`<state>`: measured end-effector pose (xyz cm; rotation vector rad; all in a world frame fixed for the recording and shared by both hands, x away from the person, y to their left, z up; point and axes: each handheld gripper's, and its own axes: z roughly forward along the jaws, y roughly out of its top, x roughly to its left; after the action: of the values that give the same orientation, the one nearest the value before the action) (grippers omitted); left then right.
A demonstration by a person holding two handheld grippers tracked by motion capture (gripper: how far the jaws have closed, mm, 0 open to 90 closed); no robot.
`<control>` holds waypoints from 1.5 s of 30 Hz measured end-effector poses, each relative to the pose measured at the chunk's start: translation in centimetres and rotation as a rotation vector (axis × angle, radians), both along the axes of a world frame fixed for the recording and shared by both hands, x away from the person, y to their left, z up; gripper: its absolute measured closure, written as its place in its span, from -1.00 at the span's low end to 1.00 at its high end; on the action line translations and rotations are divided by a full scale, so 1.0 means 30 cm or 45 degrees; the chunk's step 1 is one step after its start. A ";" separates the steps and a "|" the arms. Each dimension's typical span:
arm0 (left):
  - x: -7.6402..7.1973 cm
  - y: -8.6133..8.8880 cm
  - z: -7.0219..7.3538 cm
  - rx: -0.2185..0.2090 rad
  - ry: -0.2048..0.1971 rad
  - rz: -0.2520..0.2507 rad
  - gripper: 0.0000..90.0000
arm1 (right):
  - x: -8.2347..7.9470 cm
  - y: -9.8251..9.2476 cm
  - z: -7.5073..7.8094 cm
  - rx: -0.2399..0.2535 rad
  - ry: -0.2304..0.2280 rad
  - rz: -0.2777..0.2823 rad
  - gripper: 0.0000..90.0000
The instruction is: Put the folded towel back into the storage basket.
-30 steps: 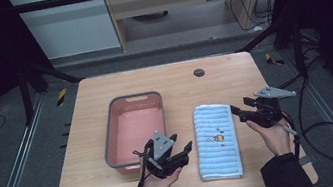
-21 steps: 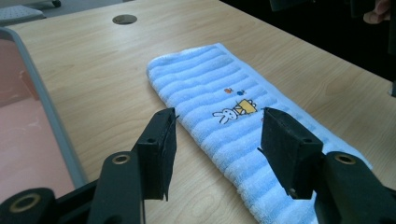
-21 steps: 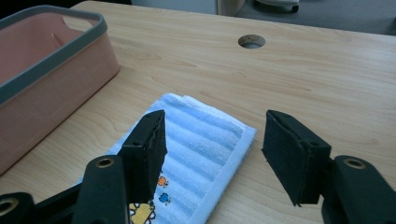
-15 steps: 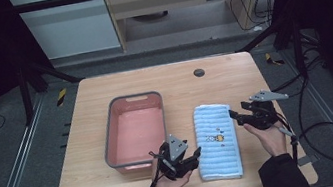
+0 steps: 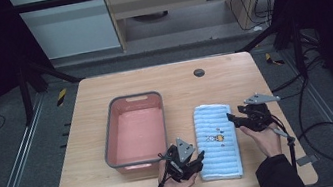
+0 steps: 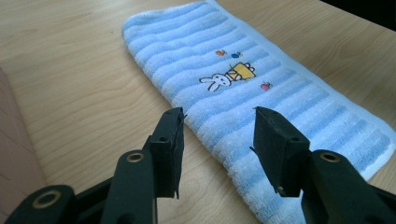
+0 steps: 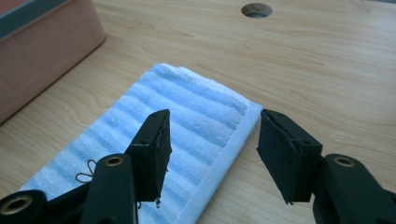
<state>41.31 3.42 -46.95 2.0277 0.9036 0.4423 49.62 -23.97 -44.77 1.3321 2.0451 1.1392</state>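
My left tool point(image 5: 196, 159) straddles the near left edge of the towel point(image 5: 218, 138), and my right tool point(image 5: 231, 116) straddles its right edge farther up. Both have just been closing, jaws not yet pressing the cloth. The towel's long axis runs away from me on the desk point(image 5: 103, 91). One towel, one pink tub point(image 5: 134, 129) beyond my left tool — two tools.
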 end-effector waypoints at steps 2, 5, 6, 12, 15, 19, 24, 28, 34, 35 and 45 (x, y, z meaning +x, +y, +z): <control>0.001 -0.003 -0.010 -0.001 0.005 0.001 0.17 | 0.005 0.008 -0.008 -0.013 0.008 0.003 -0.01; 0.002 -0.009 -0.026 0.016 0.013 0.000 0.18 | 0.010 0.017 -0.020 -0.025 0.020 0.006 0.00; 0.003 -0.011 -0.032 0.020 0.015 0.000 0.18 | 0.011 0.020 -0.023 -0.032 0.023 0.011 0.00; 0.008 -0.020 -0.057 0.043 0.037 -0.002 0.20 | 0.022 0.028 -0.057 -0.048 0.050 0.008 0.03; 0.011 -0.023 -0.070 0.041 0.048 -0.003 0.21 | 0.027 0.020 -0.080 -0.060 0.071 -0.004 0.04; 0.012 -0.026 -0.082 0.058 0.059 -0.005 0.21 | 0.035 0.015 -0.097 -0.037 0.084 0.001 0.04; 0.015 -0.033 -0.092 0.065 0.065 -0.006 0.22 | 0.042 0.023 -0.110 -0.029 0.090 0.014 0.07; 0.015 -0.038 -0.101 0.075 0.071 0.000 0.23 | 0.047 0.021 -0.123 -0.028 0.101 0.005 0.10; 0.017 -0.044 -0.108 0.072 0.092 0.013 0.26 | 0.050 0.015 -0.143 -0.002 0.138 -0.004 0.13; 0.016 -0.046 -0.109 0.073 0.094 0.017 0.27 | 0.051 0.016 -0.146 -0.003 0.143 0.003 0.13; 0.016 -0.062 -0.105 0.090 0.131 0.027 0.44 | 0.060 0.023 -0.175 0.009 0.199 0.009 0.17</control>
<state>41.79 1.57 -50.11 2.1234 0.9851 0.3892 51.44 -23.27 -50.03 1.4596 2.1579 1.0766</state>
